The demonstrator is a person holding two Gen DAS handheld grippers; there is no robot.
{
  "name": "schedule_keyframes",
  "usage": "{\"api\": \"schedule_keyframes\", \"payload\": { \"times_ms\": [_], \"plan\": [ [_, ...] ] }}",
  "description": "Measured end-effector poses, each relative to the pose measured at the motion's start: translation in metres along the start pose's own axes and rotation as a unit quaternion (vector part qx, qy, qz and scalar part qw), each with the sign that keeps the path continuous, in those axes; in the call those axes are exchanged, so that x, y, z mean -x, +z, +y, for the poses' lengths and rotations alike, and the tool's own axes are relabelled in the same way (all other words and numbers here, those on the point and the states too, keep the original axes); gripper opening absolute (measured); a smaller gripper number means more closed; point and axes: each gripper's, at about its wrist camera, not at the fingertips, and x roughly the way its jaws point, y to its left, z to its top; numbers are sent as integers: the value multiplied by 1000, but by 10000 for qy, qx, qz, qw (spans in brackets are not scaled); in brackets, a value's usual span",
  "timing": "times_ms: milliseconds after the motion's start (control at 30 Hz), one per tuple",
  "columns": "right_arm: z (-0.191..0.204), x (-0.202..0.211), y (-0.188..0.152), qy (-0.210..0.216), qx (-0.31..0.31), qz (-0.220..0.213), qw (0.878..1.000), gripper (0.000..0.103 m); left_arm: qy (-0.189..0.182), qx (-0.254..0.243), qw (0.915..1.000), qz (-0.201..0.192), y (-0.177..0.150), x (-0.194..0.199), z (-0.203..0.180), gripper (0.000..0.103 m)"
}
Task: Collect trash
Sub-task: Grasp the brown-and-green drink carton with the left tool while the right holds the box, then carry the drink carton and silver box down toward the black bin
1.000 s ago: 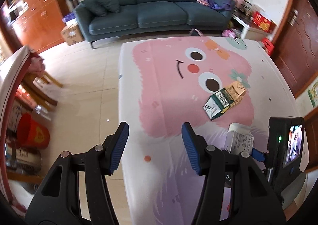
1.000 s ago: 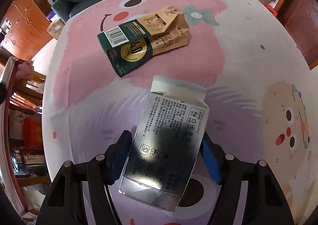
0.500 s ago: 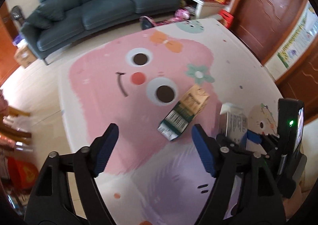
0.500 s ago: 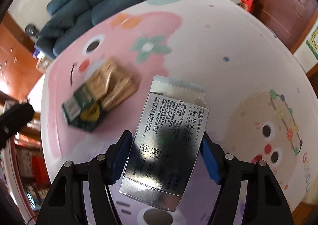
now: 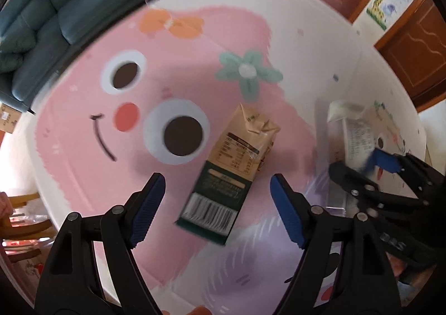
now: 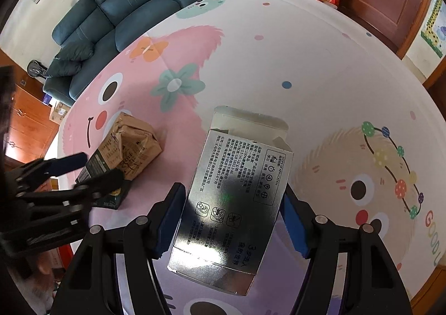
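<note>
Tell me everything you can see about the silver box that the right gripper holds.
The silver box is a flat, oblong carton of shiny, foil-like card. Its upper face carries black print and small pictograms. The far end is open, with a flap up and a pale inside. The right gripper clamps it by its two long sides, holding it above the cartoon play mat. Nothing else appears to touch it.

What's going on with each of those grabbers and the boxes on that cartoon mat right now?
Left gripper: open, empty, above the carton.
Right gripper: shut on the silver box.
Silver box: held, top flap open.
Green-and-tan carton: lying flat on the mat, top crumpled.
Mat: spread flat.
</note>
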Motion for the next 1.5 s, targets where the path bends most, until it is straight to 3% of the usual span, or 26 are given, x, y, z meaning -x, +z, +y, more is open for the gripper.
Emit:
{"api": "schedule_keyframes", "payload": {
  "times_ms": [67,200,267,700,1000,1267,1500],
  "plan": [
    [-12,-1,12,24,-25,23,10000,67,8,16,9999,130,2,-12,-2,66],
    [-29,6,11,71,-50,52,9999,67,-32,83,9998,150,3,-19,-5,34],
    [-31,7,11,97,-37,66,9999,67,19,125,9999,28,1,-13,-7,32],
    [-38,45,0,373,510,-94,9980,67,189,699,9961,-509,-41,58,-39,31],
    [-50,91,-18,893,1078,-101,9901,67,668,1229,9875,-728,-88,119,-76,31],
    [-69,141,-52,1392,1848,-137,9728,67,967,1894,9738,-809,-145,158,-126,31],
    [-115,186,-91,1748,2610,-296,9489,67,1163,2460,9567,-1038,-195,180,-208,31]
  ]
}}
